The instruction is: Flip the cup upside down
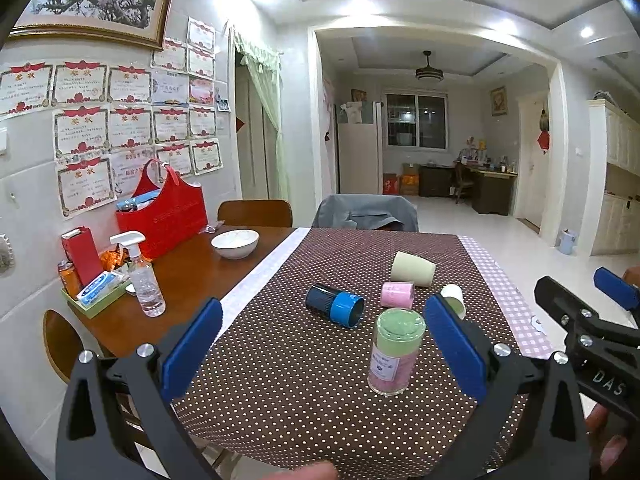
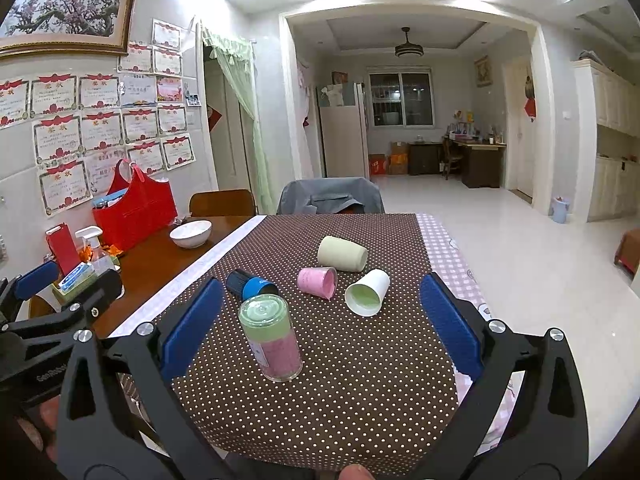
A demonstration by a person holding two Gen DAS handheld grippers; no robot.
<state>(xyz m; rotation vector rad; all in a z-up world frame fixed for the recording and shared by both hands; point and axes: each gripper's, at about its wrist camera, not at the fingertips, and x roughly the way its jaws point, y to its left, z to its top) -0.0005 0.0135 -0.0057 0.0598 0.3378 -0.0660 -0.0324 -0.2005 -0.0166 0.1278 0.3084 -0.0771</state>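
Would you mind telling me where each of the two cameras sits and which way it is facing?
Left wrist: on the left gripper, facing along the dotted cloth at the cups; right gripper at its right edge, thumb below.
Right wrist: on the right gripper, facing likewise; left gripper at its left edge, thumb below.
Shared: upright clear cup, blue cup, pink cup, white bowl.

Near edge of the dotted cloth (image 2: 320, 400) is bare, so there's room to come in from the front. One upright cup (image 2: 272, 340) stands in the way first. Behind it, mid-cloth, four cups lie close together w/ small gaps: blue cup (image 2: 250, 283), pink cup (image 2: 317, 282), white cup (image 2: 367, 293), beige cup (image 2: 342, 253). Far edge is bare. Left edge: bowl (image 2: 191, 233), spray bottle (image 2: 96, 250), red bag (image 2: 134, 210).
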